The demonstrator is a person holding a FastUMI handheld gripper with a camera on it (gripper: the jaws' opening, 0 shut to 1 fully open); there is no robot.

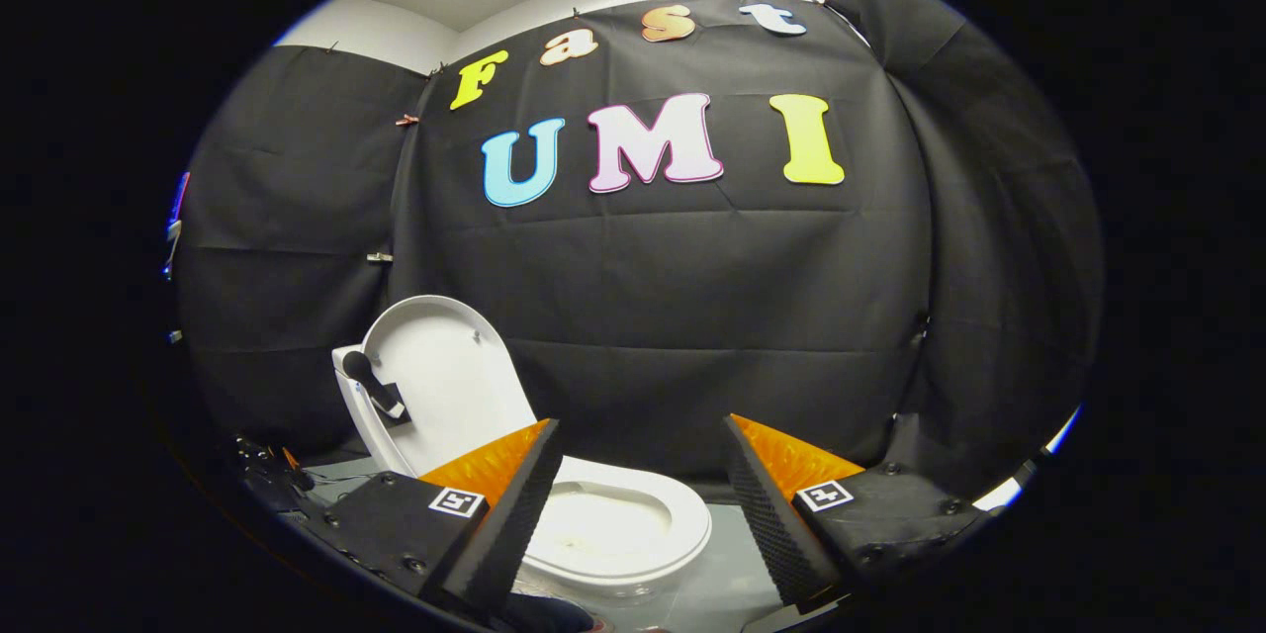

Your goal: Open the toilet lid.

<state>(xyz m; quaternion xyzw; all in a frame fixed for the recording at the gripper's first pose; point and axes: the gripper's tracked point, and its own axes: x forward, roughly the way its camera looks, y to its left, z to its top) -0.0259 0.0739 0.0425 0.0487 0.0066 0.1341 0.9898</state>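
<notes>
Risk no. 1, as I judge it: the toilet lid drops back down. It stands raised, leaning back toward the tank side and the black booth wall, but I cannot tell if it rests against something solid or only balances. If the gripper pulls away carelessly and one finger catches the lid edge, the lid can swing forward and slam on the seat. The left finger is the nearer one to the lid, so this side needs more care.

Risk no. 2: a small black part w/ a round head sits at the lid's left edge, near the hinge area. What it is I cannot say, maybe a knob or handle. A bump there could shift the lid or the part.

Gripper state: fingers spread wide, nothing between them, not touching the lid or seat. Orange outer faces, black ribbed pads.

Lid look: white, oval, smooth and glossy inner face turned to the camera, approx. upright w/ a slight tilt backward. It is ahead of the fingers and to the left, beyond the left finger. Below it the white seat ring and the bowl lie open, between and just ahead of the fingers. Task seems done or almost done.
</notes>
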